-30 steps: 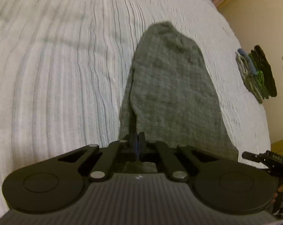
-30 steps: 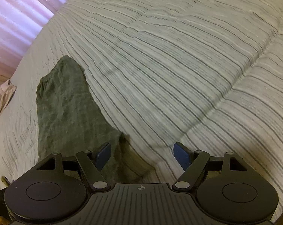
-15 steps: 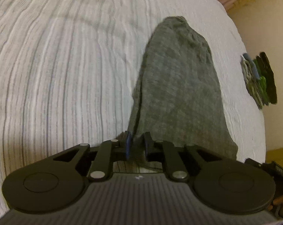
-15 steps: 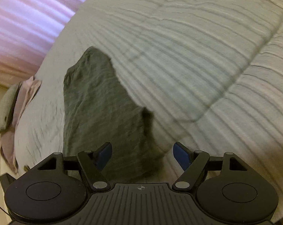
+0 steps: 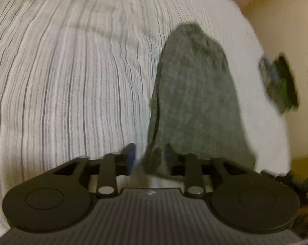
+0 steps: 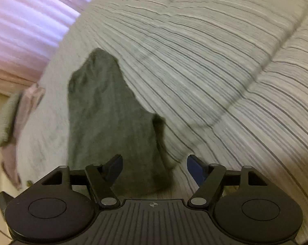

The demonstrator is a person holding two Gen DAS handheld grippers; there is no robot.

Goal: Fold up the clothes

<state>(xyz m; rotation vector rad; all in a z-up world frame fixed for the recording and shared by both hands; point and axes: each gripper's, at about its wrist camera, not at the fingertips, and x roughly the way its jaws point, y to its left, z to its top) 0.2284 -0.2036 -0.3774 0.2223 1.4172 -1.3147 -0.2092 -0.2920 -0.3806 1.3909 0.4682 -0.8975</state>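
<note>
No readable text, number or brand name appears in either view. The only marks are small pale emblems at the lower centre of each frame: one on the left gripper (image 5: 148, 156) housing, blurred, and a crosshair-in-circle symbol on the right gripper (image 6: 155, 164) housing.

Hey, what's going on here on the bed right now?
A person is folding clothes with two handheld grippers. A grey garment lies on the striped bedspread. The left gripper has its jaws apart around the garment's near edge. The right gripper hangs open over its near end, holding nothing.
</note>
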